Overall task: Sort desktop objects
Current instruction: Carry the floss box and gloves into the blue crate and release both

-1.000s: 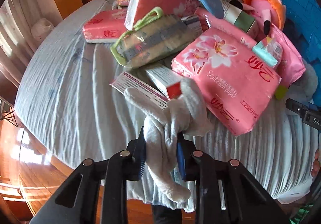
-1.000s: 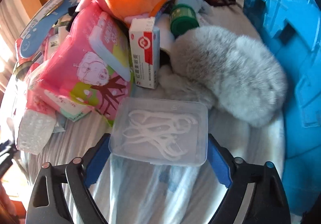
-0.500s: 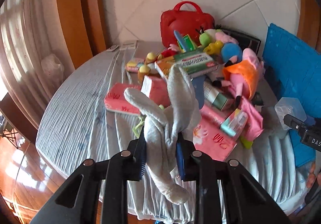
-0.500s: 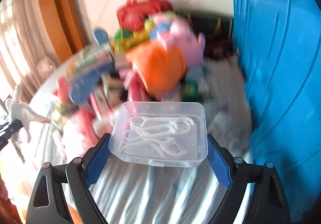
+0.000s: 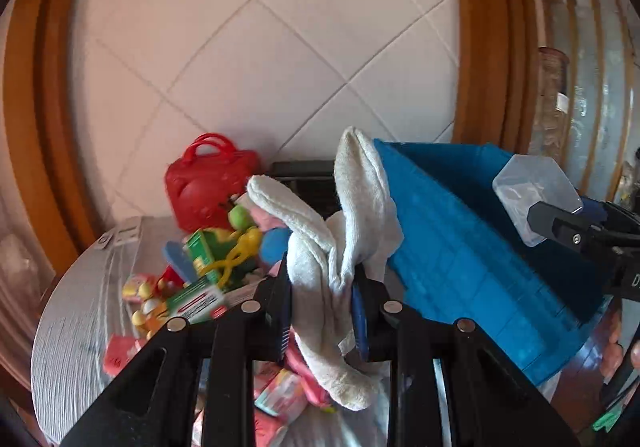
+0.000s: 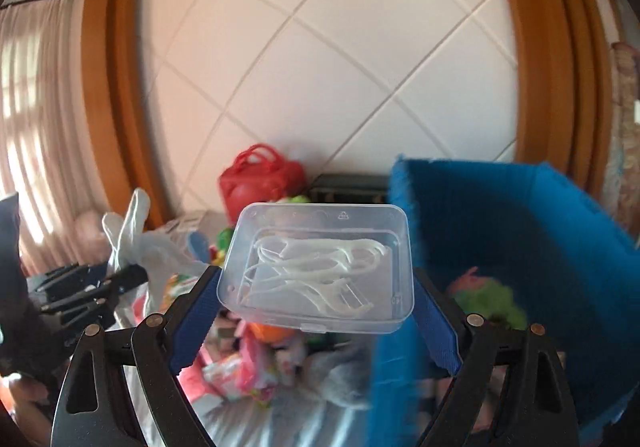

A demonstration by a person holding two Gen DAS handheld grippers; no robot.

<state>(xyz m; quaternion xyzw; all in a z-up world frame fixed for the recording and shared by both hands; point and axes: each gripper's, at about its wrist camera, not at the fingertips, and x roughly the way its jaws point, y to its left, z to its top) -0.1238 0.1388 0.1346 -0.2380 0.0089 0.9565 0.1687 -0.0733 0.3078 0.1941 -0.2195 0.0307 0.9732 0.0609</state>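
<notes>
Grippers are both loaded: left gripper is pinching the white sock, right gripper is clamping the floss-pick box. Be lowering each fully over the blue bin, right of the pile, before releasing.

The clear plastic box bears a small moulded recycling triangle near its far rim. The right gripper's black body shows a white letter "D", cut off at the edge. Print on the cartons is too blurred to read.

Both wrist cameras look forward from above the table's near edge toward the tiled wall (sharing the red bag and blue bin).
</notes>
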